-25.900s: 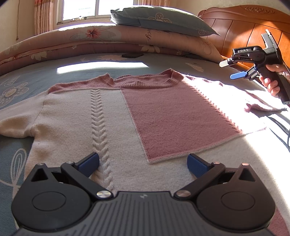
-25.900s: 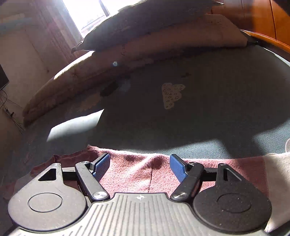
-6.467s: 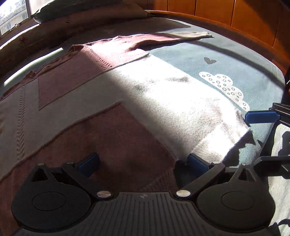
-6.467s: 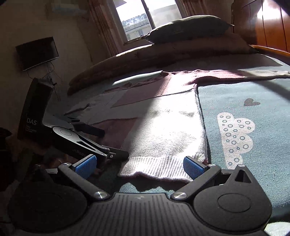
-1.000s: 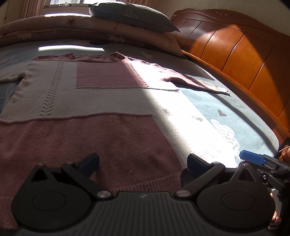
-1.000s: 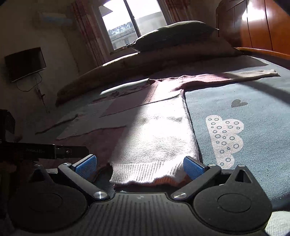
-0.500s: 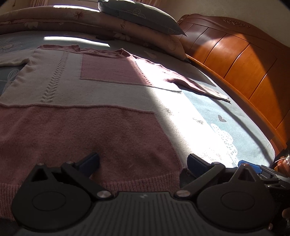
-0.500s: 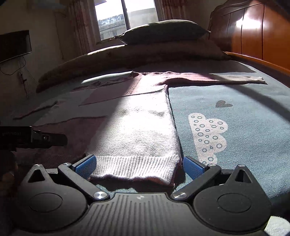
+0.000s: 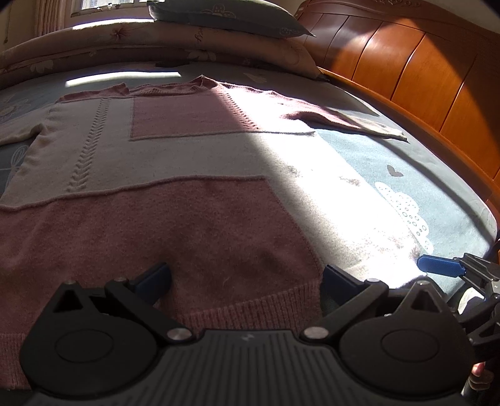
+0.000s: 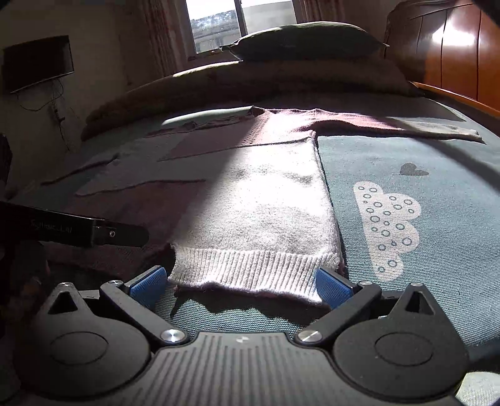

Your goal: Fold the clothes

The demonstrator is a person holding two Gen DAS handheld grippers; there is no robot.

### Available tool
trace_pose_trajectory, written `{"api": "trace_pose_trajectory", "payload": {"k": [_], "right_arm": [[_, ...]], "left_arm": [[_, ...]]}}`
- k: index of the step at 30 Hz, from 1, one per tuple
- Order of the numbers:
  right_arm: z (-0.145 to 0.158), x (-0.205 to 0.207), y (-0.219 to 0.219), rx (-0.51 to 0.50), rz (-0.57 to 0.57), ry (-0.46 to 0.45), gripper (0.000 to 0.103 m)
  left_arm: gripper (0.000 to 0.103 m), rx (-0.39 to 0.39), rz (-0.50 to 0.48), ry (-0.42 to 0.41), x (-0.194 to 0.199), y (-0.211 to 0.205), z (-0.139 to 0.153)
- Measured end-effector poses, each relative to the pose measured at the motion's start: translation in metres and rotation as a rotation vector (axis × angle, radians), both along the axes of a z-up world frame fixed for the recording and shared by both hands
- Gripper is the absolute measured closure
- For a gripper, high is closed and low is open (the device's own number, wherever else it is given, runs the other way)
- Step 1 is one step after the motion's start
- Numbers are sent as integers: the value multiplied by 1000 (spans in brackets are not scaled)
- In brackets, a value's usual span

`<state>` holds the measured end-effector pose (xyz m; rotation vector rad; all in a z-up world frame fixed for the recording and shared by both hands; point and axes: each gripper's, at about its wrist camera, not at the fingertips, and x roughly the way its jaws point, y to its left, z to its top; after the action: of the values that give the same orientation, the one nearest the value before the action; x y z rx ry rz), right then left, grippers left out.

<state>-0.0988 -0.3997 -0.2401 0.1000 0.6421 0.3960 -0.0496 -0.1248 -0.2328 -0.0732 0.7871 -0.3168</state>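
Left hand-held gripper [image 9: 247, 279]: jaws wide apart, holding nothing. Both blue pads sit over the ribbed pink hem of the sweater [image 9: 175, 175], one on each side of the lower pink panel.

Right hand-held gripper [image 10: 239, 282]: jaws wide apart, holding nothing. The pads flank the ribbed cream hem corner, which is raised slightly off the bed [image 10: 406, 281] and casts a shadow beneath. Whether the pads touch the knit cannot be told.

The sweater lies flat on the bed, front up, hem nearest, collar farthest, with both sleeves spread outward.

Left view only: the full front, with cable stitch, upper pink panel and left sleeve, and the right hand-held gripper's blue finger at the sweater's right hem corner. The rest of that tool is cut off by the frame edge.

Right view only: the lifted hem corner, a wall-mounted screen [image 10: 37, 64] and the window [image 10: 240, 23]. The left hand-held gripper appears as a dark bar at the left edge, too shadowed to read.

Beyond the collar lie a folded quilt [image 9: 156, 40] and a pillow [image 9: 225, 14]. The headboard [image 9: 422, 71] runs along the right.
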Motion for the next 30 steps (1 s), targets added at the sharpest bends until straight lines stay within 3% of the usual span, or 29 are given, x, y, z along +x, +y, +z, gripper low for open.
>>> {"api": "trace_pose_trajectory", "payload": {"k": [8,19,24,30], "right_arm": [[-4,6,-23,134,-55,42,0],[-2,8,-28,177,-72,56,0],[11,1,-44,246,-91,21,0],[12,6,-50,276,-93,32,0]], "left_arm": [[1,-1,-2,-3,-1,1,-1],[1,-36,-2,19,3,7,6],[1,-23,49,-75,6,33,33],[1,-53,194,-12,32,89,26]]}}
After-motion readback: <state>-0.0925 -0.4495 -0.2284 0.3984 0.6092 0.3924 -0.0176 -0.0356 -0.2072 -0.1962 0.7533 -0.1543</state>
